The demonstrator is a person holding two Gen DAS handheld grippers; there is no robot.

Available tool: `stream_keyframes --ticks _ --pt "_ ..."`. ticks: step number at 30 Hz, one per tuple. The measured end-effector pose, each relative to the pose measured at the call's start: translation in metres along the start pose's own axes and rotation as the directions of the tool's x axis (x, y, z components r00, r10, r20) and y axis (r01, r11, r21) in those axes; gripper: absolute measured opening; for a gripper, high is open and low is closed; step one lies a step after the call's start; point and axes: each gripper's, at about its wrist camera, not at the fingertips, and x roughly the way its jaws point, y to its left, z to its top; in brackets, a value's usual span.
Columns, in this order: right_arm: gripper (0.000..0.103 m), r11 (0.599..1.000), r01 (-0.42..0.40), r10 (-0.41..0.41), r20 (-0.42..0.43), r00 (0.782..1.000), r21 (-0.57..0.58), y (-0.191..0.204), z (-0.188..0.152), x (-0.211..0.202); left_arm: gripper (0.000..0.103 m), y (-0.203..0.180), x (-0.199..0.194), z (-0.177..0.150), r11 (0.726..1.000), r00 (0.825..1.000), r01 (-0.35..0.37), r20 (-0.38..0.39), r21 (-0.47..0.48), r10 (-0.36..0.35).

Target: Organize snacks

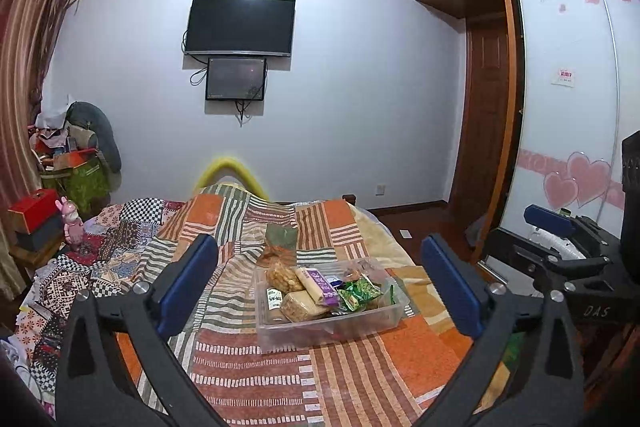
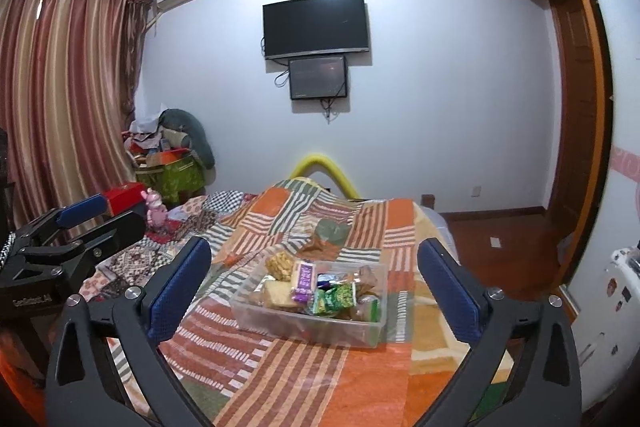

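A clear plastic bin (image 1: 372, 323) stands on the patchwork bedspread and holds several wrapped snacks: a purple-labelled pack (image 1: 318, 281), green packets (image 1: 358, 293) and beige biscuit packs (image 1: 302, 307). It also shows in the right wrist view (image 2: 280, 323). One snack bag (image 1: 280, 243) lies on the bedspread behind the bin, also in the right wrist view (image 2: 326, 235). My left gripper (image 1: 320, 291) is open and empty, held back from the bin. My right gripper (image 2: 316, 291) is open and empty, also short of the bin. Each gripper shows in the other's view: the right (image 1: 560, 239), the left (image 2: 92, 223).
The bed (image 1: 360, 379) fills the foreground. A pink toy (image 1: 74, 227) and a red box (image 1: 34, 213) sit at the left. A cluttered pile (image 1: 80, 155) is in the corner. A TV (image 1: 240, 25) hangs on the far wall. A wardrobe (image 1: 568, 87) stands right.
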Motion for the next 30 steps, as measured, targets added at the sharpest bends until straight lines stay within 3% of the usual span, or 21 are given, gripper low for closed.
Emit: stream_keyframes --ticks 30 --pt "0.103 1.000 0.014 -0.014 0.015 1.000 0.013 -0.001 -0.001 -0.015 0.103 0.001 0.010 -0.009 1.000 1.000 -0.003 -0.012 -0.005 0.003"
